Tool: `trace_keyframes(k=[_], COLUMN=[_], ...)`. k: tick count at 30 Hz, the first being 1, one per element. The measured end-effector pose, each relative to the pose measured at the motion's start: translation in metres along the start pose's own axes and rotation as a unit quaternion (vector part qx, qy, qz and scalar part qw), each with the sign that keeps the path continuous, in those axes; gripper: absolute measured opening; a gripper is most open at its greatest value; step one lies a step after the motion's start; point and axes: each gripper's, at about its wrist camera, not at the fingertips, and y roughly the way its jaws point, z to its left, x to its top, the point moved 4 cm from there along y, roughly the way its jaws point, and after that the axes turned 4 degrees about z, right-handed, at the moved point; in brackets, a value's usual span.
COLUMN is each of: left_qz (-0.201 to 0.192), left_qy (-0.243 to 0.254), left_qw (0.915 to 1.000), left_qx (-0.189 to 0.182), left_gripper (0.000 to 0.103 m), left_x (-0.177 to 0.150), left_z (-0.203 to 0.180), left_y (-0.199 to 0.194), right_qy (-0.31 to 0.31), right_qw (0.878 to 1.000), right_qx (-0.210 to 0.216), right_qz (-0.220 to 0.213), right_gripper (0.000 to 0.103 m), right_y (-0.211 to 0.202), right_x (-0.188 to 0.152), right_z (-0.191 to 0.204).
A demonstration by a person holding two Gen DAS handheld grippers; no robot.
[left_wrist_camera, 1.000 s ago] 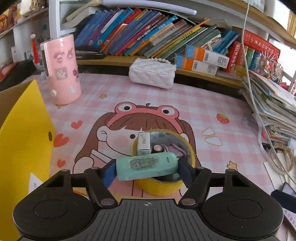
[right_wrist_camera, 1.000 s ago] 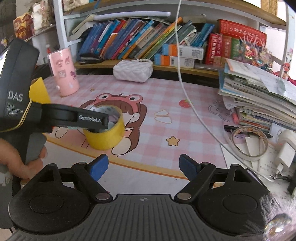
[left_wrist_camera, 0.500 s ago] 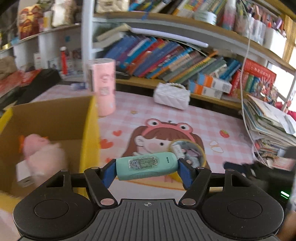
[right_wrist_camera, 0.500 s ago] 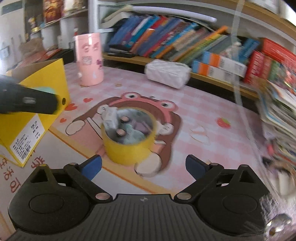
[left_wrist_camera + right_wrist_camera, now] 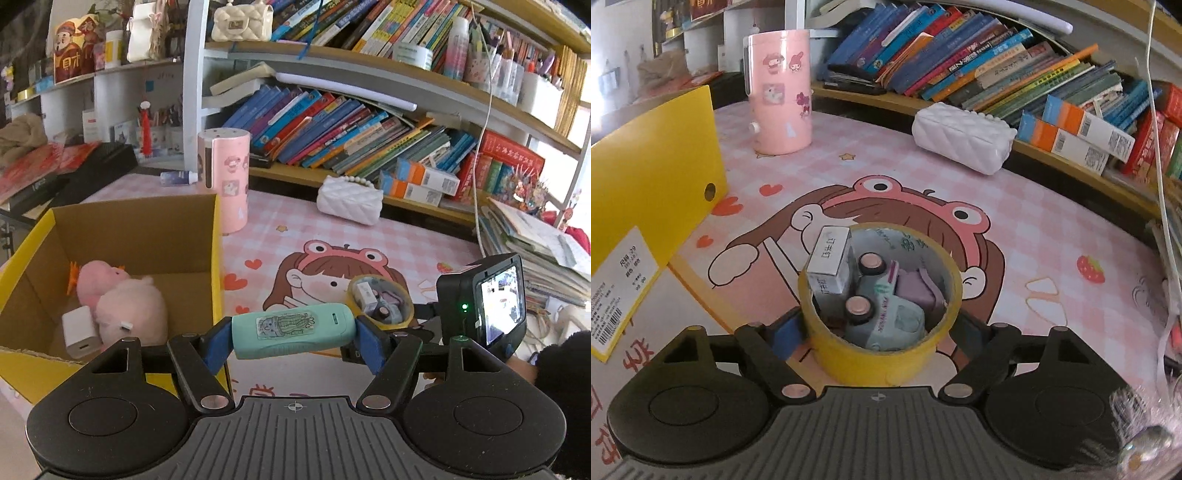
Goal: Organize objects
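My left gripper [image 5: 293,336] is shut on a teal oblong case [image 5: 291,328] with a cactus sticker, held crosswise just right of the open cardboard box [image 5: 110,236]. Inside the box lie a pink plush toy [image 5: 125,299] and a white charger [image 5: 79,328]. My right gripper [image 5: 877,332] straddles the yellow tape roll [image 5: 879,354] on the pink mat. Its jaws are closing and both blue pads [image 5: 786,332] sit against the roll's sides. Inside the roll are a toy car [image 5: 882,299], a small white carton [image 5: 829,262] and a purple item [image 5: 916,286].
A pink cylinder [image 5: 779,92] stands behind the box's yellow wall [image 5: 653,177]. A white quilted purse [image 5: 960,136] lies by the bookshelf. A pile of books and papers [image 5: 535,251] fills the right edge, and a white cable [image 5: 1163,184] hangs down there.
My left gripper carried the teal case up and left, from over the tape roll to beside the box. My right gripper came down onto the roll and its jaws closed around it.
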Motion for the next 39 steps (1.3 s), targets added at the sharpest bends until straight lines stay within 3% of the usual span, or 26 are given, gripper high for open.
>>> trace_keyframes(k=[10, 17, 26, 39], left_qz=[-0.020, -0.037, -0.047, -0.013], left_qy=[0.003, 0.003, 0.014, -0.011], left_qw=[0.9994, 0.9979, 0.9965, 0.9987], left_qx=[-0.027, -0.054, -0.068, -0.049], left_gripper=[0.070, 0.070, 0.070, 0.070], left_x=[0.000, -0.004, -0.021, -0.061], left_z=[0.002, 0.008, 0.033, 0.101], left_y=[-0.013, -0.025, -0.046, -0.073], right_qy=[0.062, 0.097, 0.129, 0.126], right_qw=[0.996, 0.991, 0.991, 0.991], right_qx=[0.012, -0.006, -0.022, -0.041], right_qz=[-0.063, -0.097, -0.021, 0.014], right_gripper=[0.081, 0.081, 0.081, 0.081], right_y=[-0.066, -0.123, -0.155, -0.169], right_x=[0.003, 0.002, -0.027, -0.056], right_z=[-0.006, 0.000, 0.039, 0.110])
